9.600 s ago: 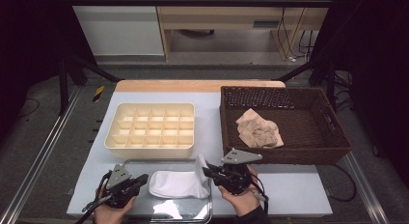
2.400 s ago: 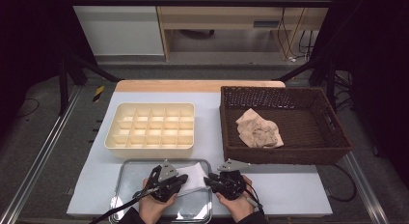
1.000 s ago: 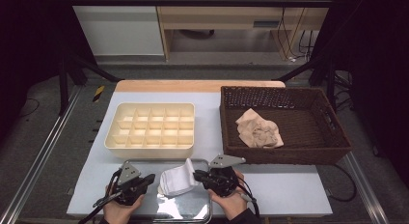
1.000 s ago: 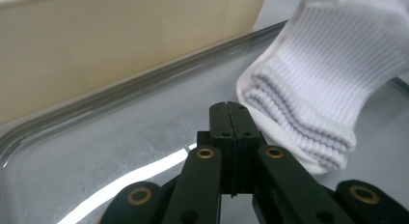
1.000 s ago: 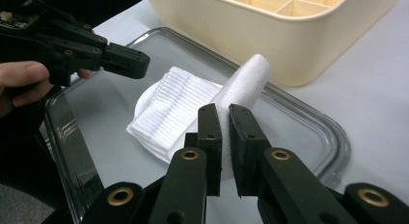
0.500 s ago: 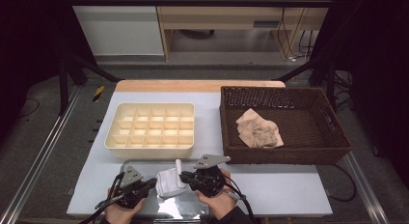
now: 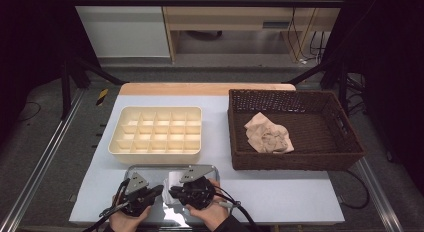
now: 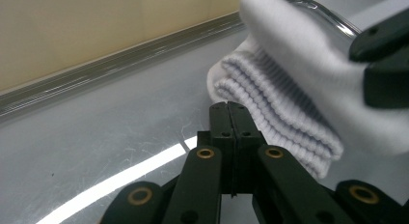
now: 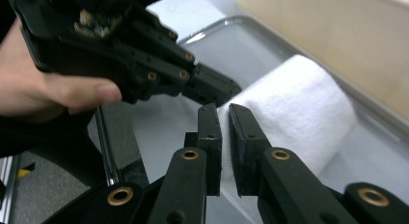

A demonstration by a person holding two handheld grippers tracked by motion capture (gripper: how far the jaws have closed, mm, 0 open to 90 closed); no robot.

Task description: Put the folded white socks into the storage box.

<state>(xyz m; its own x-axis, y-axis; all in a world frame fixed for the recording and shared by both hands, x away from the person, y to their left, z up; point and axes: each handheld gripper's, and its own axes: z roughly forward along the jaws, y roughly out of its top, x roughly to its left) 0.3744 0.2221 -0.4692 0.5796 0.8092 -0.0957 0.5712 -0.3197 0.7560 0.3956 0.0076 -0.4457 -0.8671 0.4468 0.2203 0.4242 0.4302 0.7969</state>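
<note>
The left gripper [image 8: 228,107] has its two black jaws pressed flat together with nothing between them; their tips sit just in front of the folded edge of the white towel [image 8: 289,89], which lies ahead and to the right of them on the metal tray [image 8: 96,137]. Whether the tips actually touch the cloth is hard to tell. The right gripper [image 9: 222,119] is nearly closed, its jaws pinching a thin fold of that same towel [image 9: 299,113], the bulk of which bulges out ahead and to the right of its jaws. The left gripper [image 9: 212,86] comes in just above and to the left of the right one's tips, almost meeting them.

From above, both grippers, the left [image 7: 159,191] and the right [image 7: 174,193], point toward each other over the tray [image 7: 150,169], with the towel [image 7: 173,180] between them.

The towel is white, ribbed terry, folded over into several layers with a rounded outer bend. I can read no label or writing on it.
</note>
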